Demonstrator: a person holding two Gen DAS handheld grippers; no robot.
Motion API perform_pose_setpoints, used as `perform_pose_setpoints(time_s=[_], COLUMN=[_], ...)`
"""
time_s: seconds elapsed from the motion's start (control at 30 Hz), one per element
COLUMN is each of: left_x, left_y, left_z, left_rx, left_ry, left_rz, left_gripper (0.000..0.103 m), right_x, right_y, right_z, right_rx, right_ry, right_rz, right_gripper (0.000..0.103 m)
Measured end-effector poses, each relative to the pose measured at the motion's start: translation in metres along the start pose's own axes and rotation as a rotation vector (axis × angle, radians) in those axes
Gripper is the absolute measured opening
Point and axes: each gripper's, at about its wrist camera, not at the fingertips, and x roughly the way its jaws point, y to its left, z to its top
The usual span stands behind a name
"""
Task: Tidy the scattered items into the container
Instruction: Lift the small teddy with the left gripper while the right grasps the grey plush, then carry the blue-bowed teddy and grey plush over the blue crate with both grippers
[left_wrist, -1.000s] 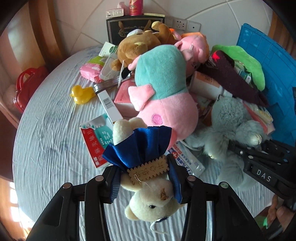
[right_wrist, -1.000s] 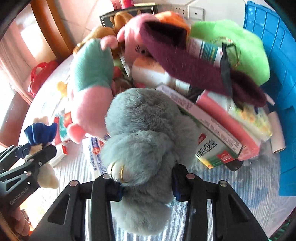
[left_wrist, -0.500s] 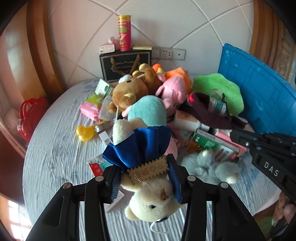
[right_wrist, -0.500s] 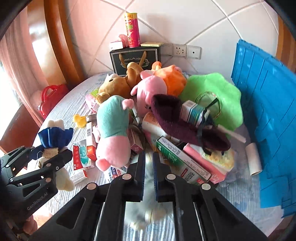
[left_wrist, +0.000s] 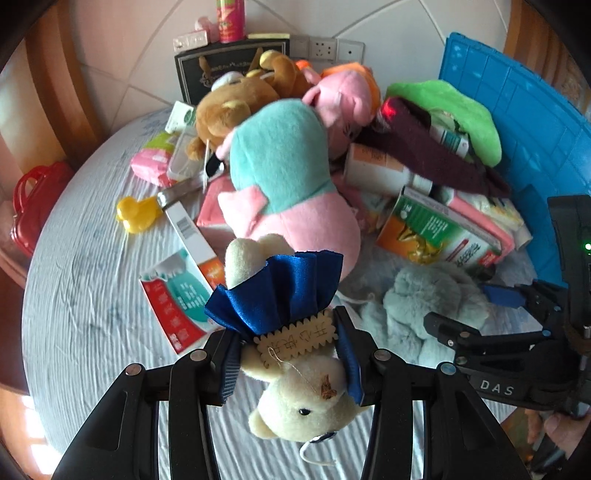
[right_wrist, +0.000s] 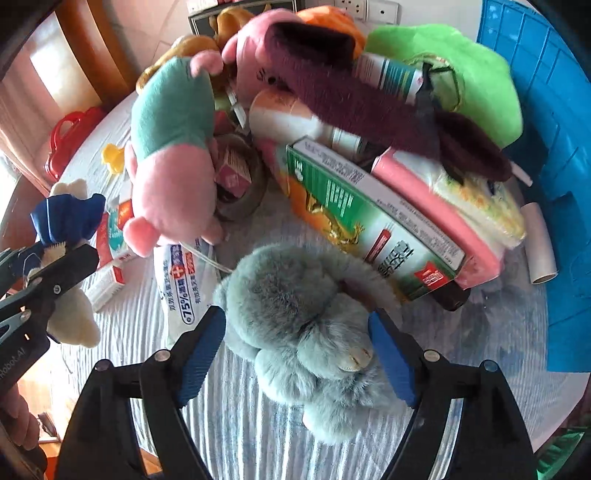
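Note:
My left gripper (left_wrist: 288, 354) is shut on a cream teddy bear (left_wrist: 295, 402) in a blue satin dress, held head-down above the table. The same bear (right_wrist: 70, 321) shows at the left edge of the right wrist view, in that gripper (right_wrist: 37, 266). A grey fluffy plush (right_wrist: 303, 321) lies on the striped cloth between the blue pads (right_wrist: 199, 354) of my right gripper (right_wrist: 295, 356), whose jaws are opening and stand wide around it. In the left wrist view the plush (left_wrist: 421, 306) lies at the right gripper (left_wrist: 472, 314). A blue crate (left_wrist: 517, 110) stands at the right.
A heap fills the table's back: a teal-and-pink plush (left_wrist: 288, 177), a brown bear (left_wrist: 229, 107), a green plush (right_wrist: 454, 77), a maroon cloth (right_wrist: 351, 99), a green-and-orange box (right_wrist: 369, 218), toothpaste boxes (left_wrist: 177, 295), a yellow duck (left_wrist: 136, 214). A red bag (left_wrist: 33, 199) sits beyond the left edge.
The right gripper's jaws, shut on the grey plush before, now stand wide, and the plush lies on the cloth. Both views rose, then dropped back. The left gripper keeps the bear.

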Motion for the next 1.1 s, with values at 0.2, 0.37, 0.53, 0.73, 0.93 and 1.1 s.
perform_pose_setpoints(time_s=[0.2,0.37,0.53,0.73,0.93,1.1], left_x=[0.04,0.034,-0.002,-0.05,-0.094,-0.129], left_y=[-0.004,-0.007,-0.01,-0.018,-0.026,-0.042], left_z=[-0.011,-0.008,0.008,0.025,0.044,0.055], left_rx=[-0.009,-0.007,0.001,0.03,0.062,0.083], left_ry=[0.09,0.077,-0.018,-0.134,-0.237,-0.332], left_rz=[0.015,0.011,-0.002,-0.011,-0.035,-0.069], left_gripper=[0.045,0.045,0.045,0.045,0.045,0.045], right_x=[0.049,0.024,-0.031,-0.095,-0.157,-0.213], right_y=[-0.001,-0.006,-0.007,-0.004,0.0,-0.009], right_z=[-0.003,0.0,0.005,0.01,0.017,0.013], right_rx=[-0.021,0.016,0.017,0.017,0.026,0.029], right_ry=[0.032,-0.076,-0.218,-0.364,-0.462,-0.559], right_rz=[-0.031,0.017,0.055,0.059,0.042,-0.013], right_gripper=[0.054,0.046,0.045,0.045,0.045,0.045])
